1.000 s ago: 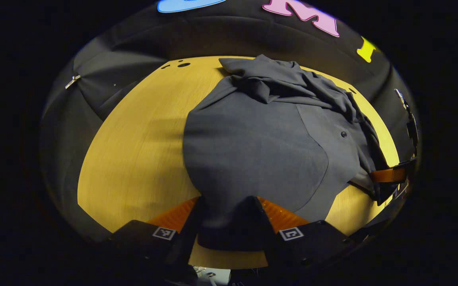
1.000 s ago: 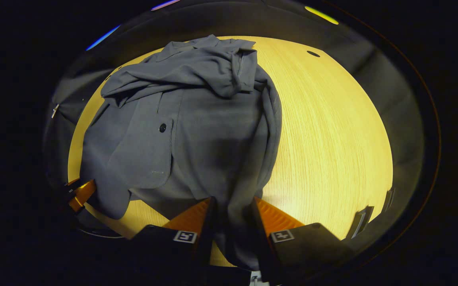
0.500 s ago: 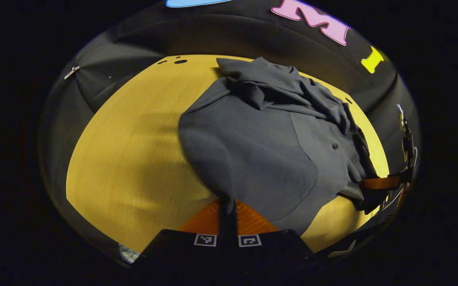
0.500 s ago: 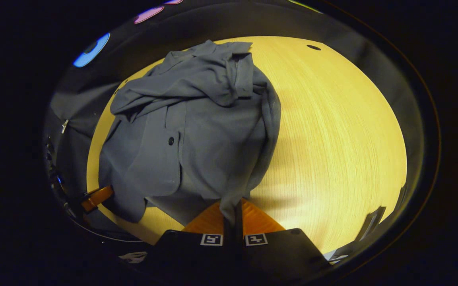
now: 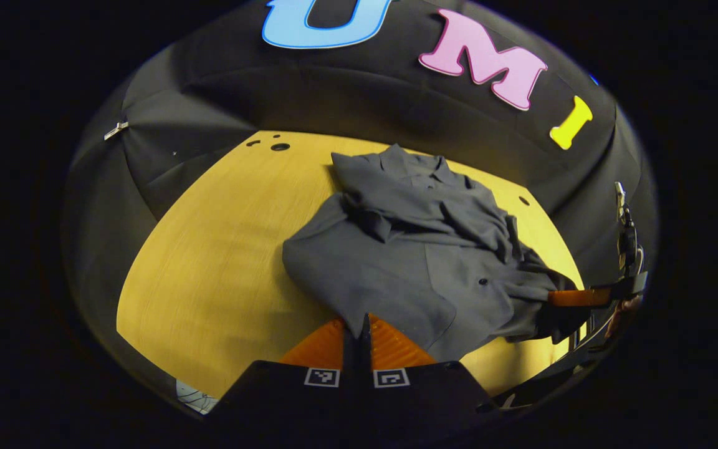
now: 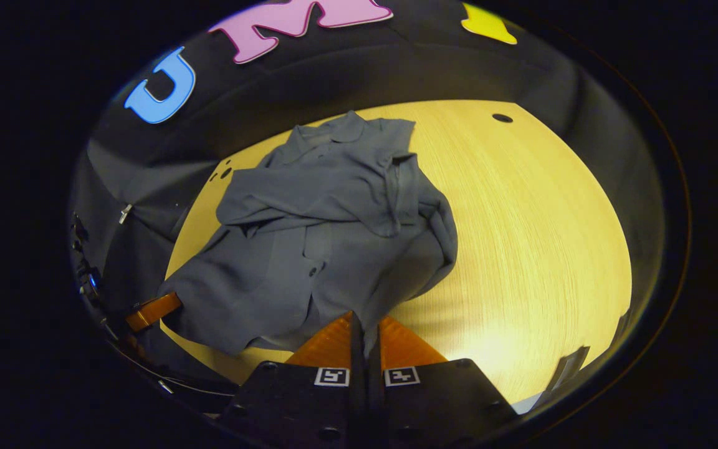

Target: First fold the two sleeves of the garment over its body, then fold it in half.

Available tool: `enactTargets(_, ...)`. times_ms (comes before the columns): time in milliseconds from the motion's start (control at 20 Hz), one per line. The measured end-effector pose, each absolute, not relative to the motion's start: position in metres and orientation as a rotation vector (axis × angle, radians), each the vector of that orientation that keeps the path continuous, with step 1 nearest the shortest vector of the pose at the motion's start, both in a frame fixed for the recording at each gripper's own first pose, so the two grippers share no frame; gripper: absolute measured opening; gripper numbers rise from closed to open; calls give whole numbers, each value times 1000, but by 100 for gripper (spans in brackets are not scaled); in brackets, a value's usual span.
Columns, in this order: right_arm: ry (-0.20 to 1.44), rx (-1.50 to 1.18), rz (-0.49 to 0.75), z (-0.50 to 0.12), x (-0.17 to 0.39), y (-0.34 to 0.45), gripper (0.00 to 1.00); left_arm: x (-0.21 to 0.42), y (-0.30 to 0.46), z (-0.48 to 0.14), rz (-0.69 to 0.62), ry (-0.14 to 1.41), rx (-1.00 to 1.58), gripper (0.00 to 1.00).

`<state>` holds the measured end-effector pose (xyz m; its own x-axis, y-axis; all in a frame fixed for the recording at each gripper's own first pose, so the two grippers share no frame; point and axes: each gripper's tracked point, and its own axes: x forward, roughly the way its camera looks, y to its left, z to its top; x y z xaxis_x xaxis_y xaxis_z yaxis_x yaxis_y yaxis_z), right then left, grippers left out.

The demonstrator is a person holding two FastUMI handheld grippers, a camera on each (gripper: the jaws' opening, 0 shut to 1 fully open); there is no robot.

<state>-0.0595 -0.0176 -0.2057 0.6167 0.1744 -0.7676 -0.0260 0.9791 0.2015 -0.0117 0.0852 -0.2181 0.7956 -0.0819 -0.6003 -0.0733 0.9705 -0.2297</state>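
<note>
Both grippers — left gripper (image 5: 365, 321) and right gripper (image 6: 365, 319) — have pinched the near hem of the dark grey button-up shirt (image 6: 328, 243) on the yellow wooden table (image 6: 521, 249) and lifted it — the half-fold is starting.

Shirt (image 5: 396, 268) hem hidden inside left tool's (image 5: 359, 321) closed jaws.

In the left gripper view, bare surface (image 5: 209, 262) spreads open across the left half of the frame, with the garment (image 5: 409, 249) heaped at centre and right. In the right gripper view the surface's right half lies open, the garment bulking at centre-left.
</note>
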Motion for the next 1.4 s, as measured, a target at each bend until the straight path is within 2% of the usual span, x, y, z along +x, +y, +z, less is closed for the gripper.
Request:
enactTargets(250, 795, 144, 168, -170, -32, -4, 6, 9, 93, -183, -7, 573, -236, 6)
enactTargets(650, 690, 147, 185, -134, 20, -10, 6, 66, 103, -121, 0, 434, -257, 6)
enactTargets(1100, 568, 157, 196, -97, 112, -7, 6, 169, 110, -79, -7, 335, -193, 6)
enactTargets(1400, 528, 196, 145, -95, 185, -16, 6, 245, 119, -83, 12, 316, -221, 5)
